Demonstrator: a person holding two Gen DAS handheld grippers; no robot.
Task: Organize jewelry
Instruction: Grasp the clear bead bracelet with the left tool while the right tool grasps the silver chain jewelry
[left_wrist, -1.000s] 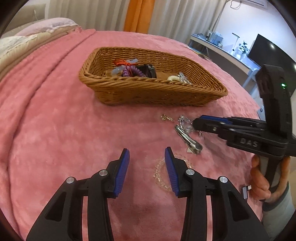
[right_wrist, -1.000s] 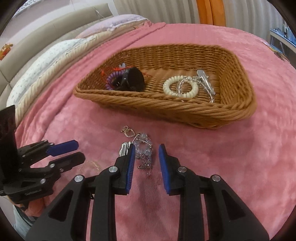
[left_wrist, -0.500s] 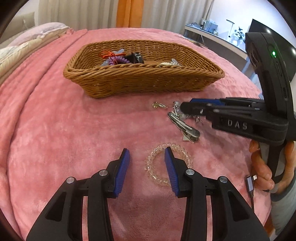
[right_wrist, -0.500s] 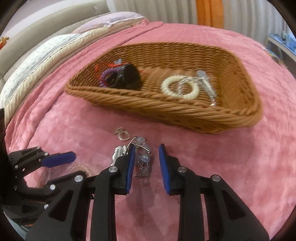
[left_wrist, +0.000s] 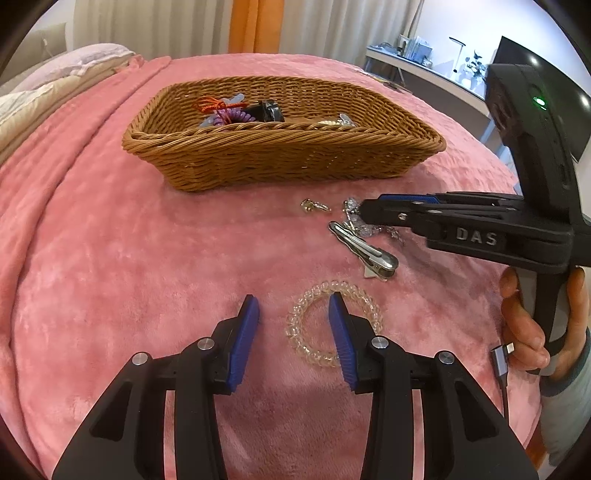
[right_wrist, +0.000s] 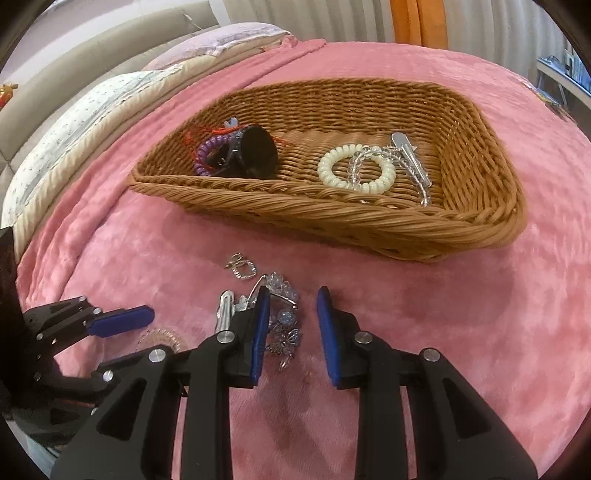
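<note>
The left gripper (left_wrist: 292, 301) has its fingers apart, the right one over a clear coil bracelet (left_wrist: 352, 291). The right gripper (right_wrist: 293, 297), its jaws just closing but apart, straddles a crystal ornament (right_wrist: 286, 332). A silver clip (right_wrist: 223, 310) crowds its nine o'clock, and the basket (right_wrist: 332, 218) lies at twelve.

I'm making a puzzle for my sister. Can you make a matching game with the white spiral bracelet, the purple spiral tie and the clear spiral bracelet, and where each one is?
Things:
1. white spiral bracelet
2. purple spiral tie
3. clear spiral bracelet

Places:
A. on the pink blanket, outside the basket
B. in the basket, with clear beads lying across it
C. in the basket, right beside the black clip

Pairs: 1-B, 2-C, 3-A
</note>
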